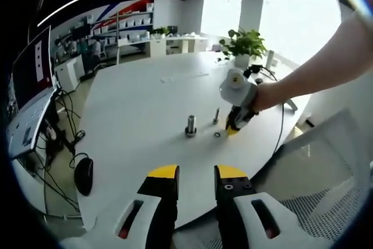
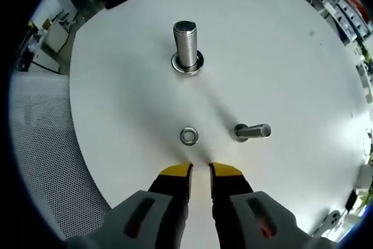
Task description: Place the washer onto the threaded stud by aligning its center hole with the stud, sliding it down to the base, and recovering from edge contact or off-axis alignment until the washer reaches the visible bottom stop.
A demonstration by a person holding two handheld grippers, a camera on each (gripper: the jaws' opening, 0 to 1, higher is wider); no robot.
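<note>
My right claw (image 2: 199,170) hangs low over the white surface (image 2: 280,51), jaws slightly apart and holding nothing. The washer (image 2: 189,136) lies flat just ahead of its tips, slightly left. The big threaded stud (image 2: 186,45) stands upright farther along that line. My left claw (image 1: 196,174), parted and empty, sits well back.

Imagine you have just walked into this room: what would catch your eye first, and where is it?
The big threaded stud stands upright near the middle of the round white table, already with a washer at its base. A loose washer lies flat just ahead of the right tool, with a smaller bolt beside it. In the left gripper view, a person's hand holds that tool low over the table.
</note>
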